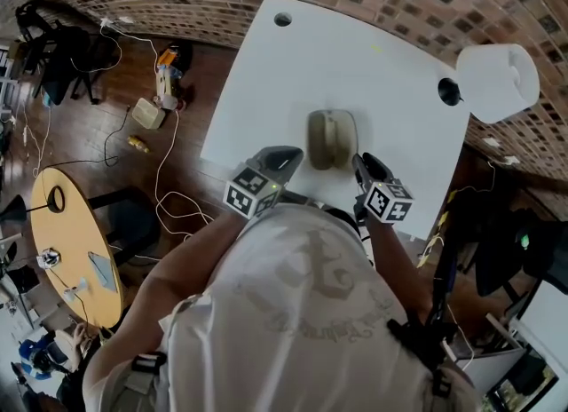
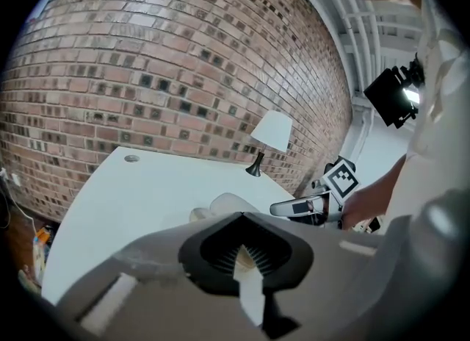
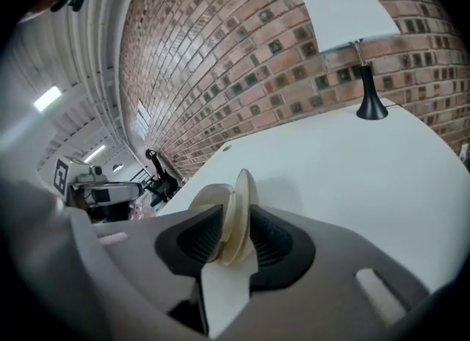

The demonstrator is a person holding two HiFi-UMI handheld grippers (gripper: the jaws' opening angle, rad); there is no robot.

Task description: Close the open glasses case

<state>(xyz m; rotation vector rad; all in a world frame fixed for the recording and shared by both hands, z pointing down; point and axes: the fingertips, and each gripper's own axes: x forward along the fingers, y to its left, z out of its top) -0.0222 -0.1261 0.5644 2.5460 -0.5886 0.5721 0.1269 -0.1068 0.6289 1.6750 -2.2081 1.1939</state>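
A beige glasses case (image 1: 331, 139) lies on the white table (image 1: 266, 91), near its front edge. In the right gripper view its two shells (image 3: 233, 211) stand a narrow gap apart, edge-on. My right gripper (image 1: 362, 163) is at the case's right end, and its jaws (image 3: 233, 233) are open with that end of the case between the pads and close to both. My left gripper (image 1: 288, 154) hovers just left of the case with its jaws (image 2: 246, 248) shut on nothing. From the left gripper view the case (image 2: 224, 203) shows beyond the jaws, with the right gripper (image 2: 301, 207) beside it.
A white-shaded lamp (image 1: 497, 82) on a black foot (image 1: 450, 91) stands at the table's far right corner. A cable hole (image 1: 282, 19) is at the far left. A brick wall runs behind the table. The floor at the left holds cables and a round wooden table (image 1: 75, 250).
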